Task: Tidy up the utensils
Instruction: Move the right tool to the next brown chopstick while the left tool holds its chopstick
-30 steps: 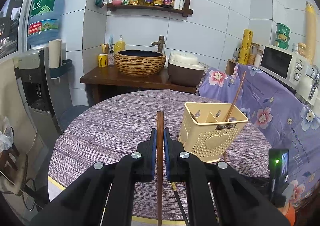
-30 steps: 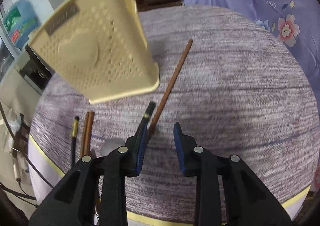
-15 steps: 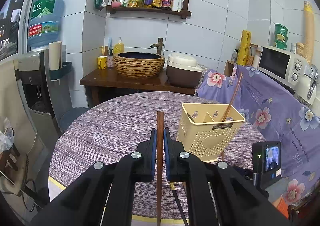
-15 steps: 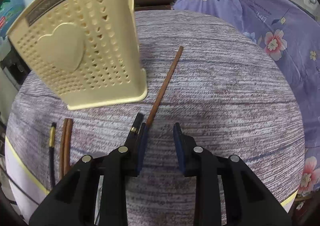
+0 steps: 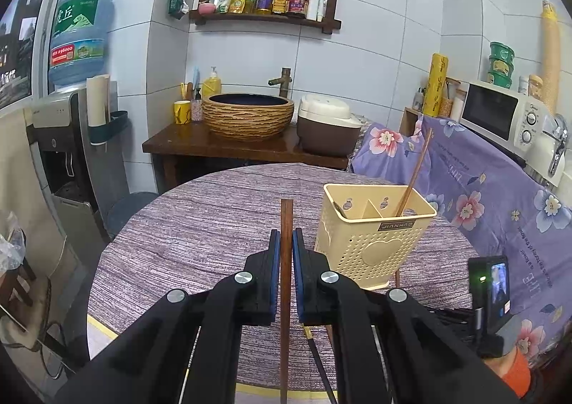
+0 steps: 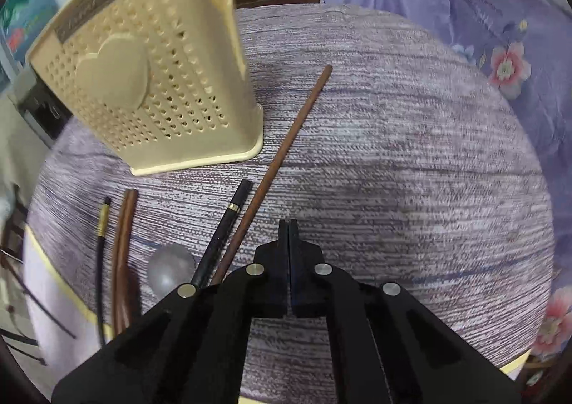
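My right tool [image 6: 288, 225] now closed empty, earlier parted, my left tool [image 5: 285, 236] still pinching a brown chopstick [image 5: 286, 222], "JIANHAO" caddy [image 5: 375, 236] right of it

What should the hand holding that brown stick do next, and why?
Probably carry it right, over the cream holder, and lower it in. The left gripper is shut on a brown chopstick above the table, and one chopstick already stands in the holder's right compartment.
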Demonstrator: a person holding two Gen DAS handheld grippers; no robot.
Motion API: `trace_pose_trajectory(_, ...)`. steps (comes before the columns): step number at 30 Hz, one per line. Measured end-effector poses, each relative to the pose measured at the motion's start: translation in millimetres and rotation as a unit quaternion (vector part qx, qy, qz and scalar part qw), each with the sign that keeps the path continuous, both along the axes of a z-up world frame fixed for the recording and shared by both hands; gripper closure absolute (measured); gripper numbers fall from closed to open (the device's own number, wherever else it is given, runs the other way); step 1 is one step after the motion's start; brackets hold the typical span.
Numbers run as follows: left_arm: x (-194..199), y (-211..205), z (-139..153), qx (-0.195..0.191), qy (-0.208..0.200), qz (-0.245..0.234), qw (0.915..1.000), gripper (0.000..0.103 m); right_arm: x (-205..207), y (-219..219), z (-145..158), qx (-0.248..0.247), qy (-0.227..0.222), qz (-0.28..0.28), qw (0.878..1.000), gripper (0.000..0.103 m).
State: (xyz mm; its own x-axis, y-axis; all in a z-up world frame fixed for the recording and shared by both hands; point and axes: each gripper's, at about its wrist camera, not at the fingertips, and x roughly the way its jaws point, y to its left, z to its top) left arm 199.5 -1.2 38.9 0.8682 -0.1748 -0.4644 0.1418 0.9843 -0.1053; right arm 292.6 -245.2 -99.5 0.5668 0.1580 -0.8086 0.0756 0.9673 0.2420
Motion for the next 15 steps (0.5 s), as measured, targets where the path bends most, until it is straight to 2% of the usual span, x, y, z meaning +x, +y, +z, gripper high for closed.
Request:
trace_pose_trajectory(1, 0, 0, 0, 0.0, 0.0, 0.0, 1.0, 0.095, -2, -4, 2, 0.028, -0.01, -0.001, 1.0, 0.101)
trace_pose_trajectory(3, 1, 0, 0, 0.002, 0.0, 0.002, 1.0, 0.095, -3, -4, 8, 0.044, -0.02, -0.005, 0.999, 0.1)
trace_pose_trajectory(6, 1, 1, 0, 0.002, 0.0, 0.001, 1.0, 0.095, 0, 4, 12, 0.025, -0.014, -0.002, 1.0, 0.098)
trace_pose_trajectory(8, 1, 1, 0, 0.003, -0.001, 0.002, 1.0, 0.095, 4, 9, 10, 0.035, -0.005, 0.003, 0.999, 0.097)
trace_pose_trajectory(15, 3, 1, 0, 0.003, 0.0, -0.002, 1.0, 0.095, 9, 16, 2, 0.016, 0.022, 0.002, 1.0, 0.093)
